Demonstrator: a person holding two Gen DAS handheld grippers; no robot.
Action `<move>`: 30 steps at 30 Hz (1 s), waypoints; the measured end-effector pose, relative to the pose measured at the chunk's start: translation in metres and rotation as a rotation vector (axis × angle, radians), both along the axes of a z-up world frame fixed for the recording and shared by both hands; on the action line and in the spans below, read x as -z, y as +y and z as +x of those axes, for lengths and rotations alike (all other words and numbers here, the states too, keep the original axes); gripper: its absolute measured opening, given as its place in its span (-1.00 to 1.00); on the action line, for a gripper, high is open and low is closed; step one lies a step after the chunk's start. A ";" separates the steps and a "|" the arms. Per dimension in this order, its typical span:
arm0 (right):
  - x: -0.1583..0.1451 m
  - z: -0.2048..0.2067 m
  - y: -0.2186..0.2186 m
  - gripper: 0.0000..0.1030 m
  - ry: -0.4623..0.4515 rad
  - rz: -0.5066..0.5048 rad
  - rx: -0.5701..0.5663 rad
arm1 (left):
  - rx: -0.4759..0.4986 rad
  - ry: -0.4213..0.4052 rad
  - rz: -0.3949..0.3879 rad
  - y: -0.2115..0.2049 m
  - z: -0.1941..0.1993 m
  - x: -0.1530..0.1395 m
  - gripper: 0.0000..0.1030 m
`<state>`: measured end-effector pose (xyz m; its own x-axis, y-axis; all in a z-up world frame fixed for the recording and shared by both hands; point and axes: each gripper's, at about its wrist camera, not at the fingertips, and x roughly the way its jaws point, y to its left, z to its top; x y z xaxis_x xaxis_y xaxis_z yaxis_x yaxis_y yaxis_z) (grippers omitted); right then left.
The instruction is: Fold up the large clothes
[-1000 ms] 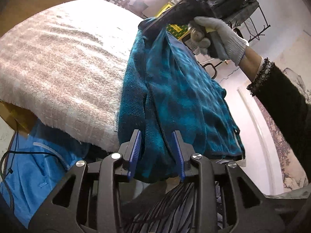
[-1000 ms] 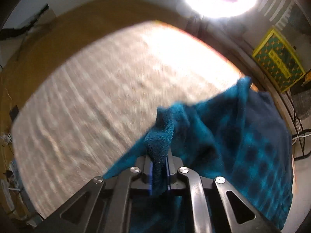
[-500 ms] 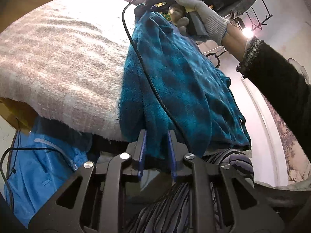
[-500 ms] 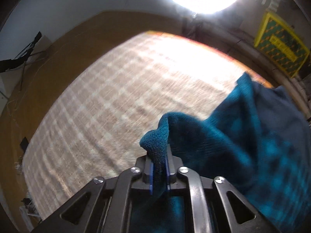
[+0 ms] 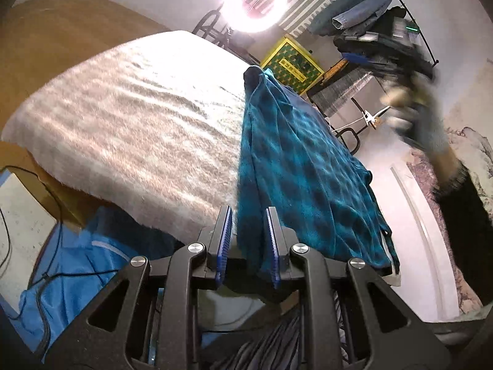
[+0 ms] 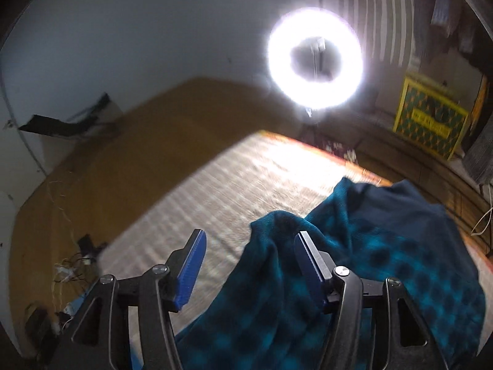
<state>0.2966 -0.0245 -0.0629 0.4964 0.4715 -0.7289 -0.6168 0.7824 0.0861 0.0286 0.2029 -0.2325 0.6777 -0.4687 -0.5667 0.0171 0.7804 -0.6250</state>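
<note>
Where right tool [image 6: 249, 259] pinched teal garment [image 6: 385, 246], jaws now apart (cloth released)

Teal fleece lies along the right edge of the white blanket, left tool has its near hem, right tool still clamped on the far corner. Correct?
Not quite. The right tool has just opened: in the right wrist view, pads stand apart, teal fleece slumped between them. Left tool holds the hem; the white blanket is as described.

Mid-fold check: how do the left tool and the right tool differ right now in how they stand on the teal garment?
The left tool has its jaws narrow, shut on a bunched edge of the teal garment; the right tool has just been opening, its jaws wide apart, not gripping. The left tool works the garment's end at the near edge of the cream blanket; the right tool's fold of cloth lies loose between its jaws. Both carry blue pads.
</note>
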 end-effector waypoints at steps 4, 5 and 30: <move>-0.052 -0.052 -0.045 0.28 -0.069 0.055 -0.003 | 0.048 0.035 0.000 -0.013 0.010 0.002 -0.44; -0.064 -0.064 -0.058 0.28 -0.076 0.078 0.004 | 0.059 0.047 -0.011 -0.014 0.011 0.003 -0.24; -0.315 -0.292 -0.334 0.31 -0.434 0.271 0.445 | 0.078 -0.158 0.140 0.059 -0.058 -0.260 -0.10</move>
